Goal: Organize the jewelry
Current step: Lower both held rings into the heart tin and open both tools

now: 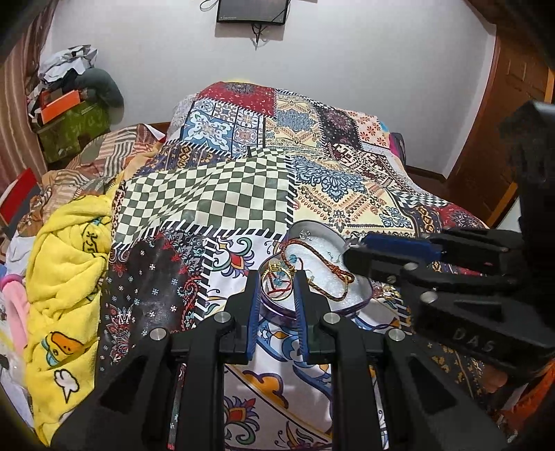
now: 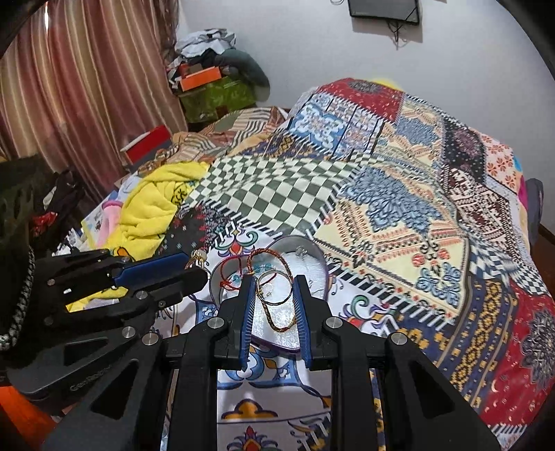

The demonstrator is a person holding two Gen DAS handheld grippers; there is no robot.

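Jaws apart on both my grippers, empty, poised over heart-shaped tin (image 2: pixel 314 255) at twelve o'clock holding the cord bracelet (image 2: pixel 277 324).

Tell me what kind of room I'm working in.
Most likely a bedroom: a bed under a patchwork quilt, curtains along one side, and a wall-mounted screen.

A heart-shaped tin (image 1: pixel 360 295) is seen on the quilt (image 1: pixel 222 194), holding a gold cord (image 1: pixel 326 277) (looped) and a ring (image 1: pixel 277 282), framed by the parted left gripper (image 1: pixel 276 288).
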